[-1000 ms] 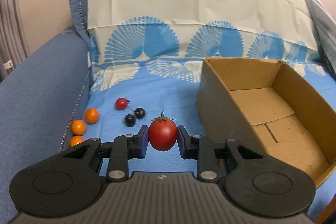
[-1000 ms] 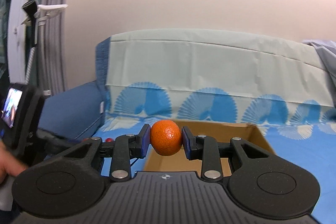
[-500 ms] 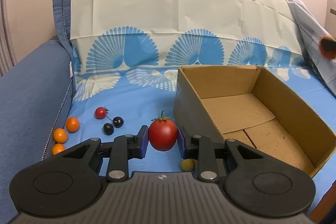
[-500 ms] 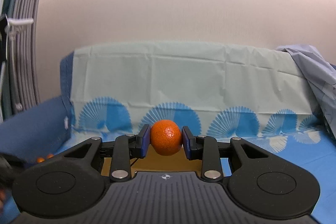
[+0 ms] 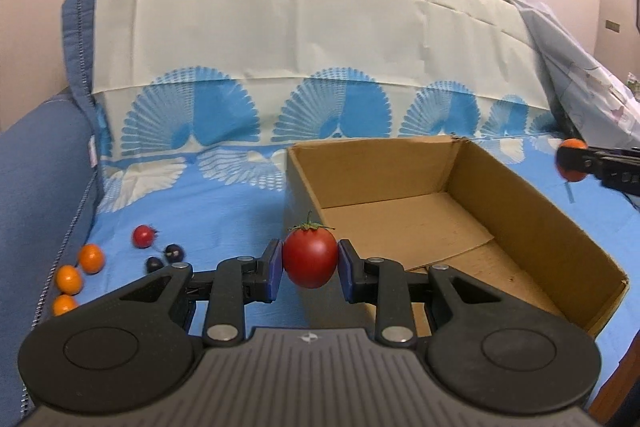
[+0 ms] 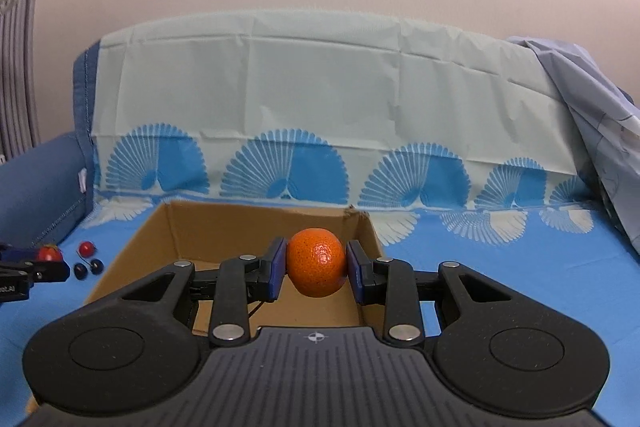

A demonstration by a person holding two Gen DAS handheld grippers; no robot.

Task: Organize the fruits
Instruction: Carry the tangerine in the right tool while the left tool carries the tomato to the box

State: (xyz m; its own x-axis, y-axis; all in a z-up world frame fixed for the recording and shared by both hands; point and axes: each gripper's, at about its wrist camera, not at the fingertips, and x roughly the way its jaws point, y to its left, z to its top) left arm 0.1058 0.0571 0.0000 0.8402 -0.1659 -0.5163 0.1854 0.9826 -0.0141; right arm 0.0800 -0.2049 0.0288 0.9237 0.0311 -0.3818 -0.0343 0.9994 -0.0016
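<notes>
Left gripper (image 5: pixel 310 269): I have it tilted downward, pads pinching a red tomato (image 5: pixel 310 258) beside the near-left corner of the cardboard box (image 5: pixel 532 211).
Right gripper (image 6: pixel 317 269): angled slightly down, clamped on a mandarin (image 6: pixel 317 262) over the box interior.
Cloth: small red, dark and orange fruits (image 5: pixel 90 258) lie left of the box.

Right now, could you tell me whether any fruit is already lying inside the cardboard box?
No, the cardboard box shows only bare floor in the left wrist view.
</notes>
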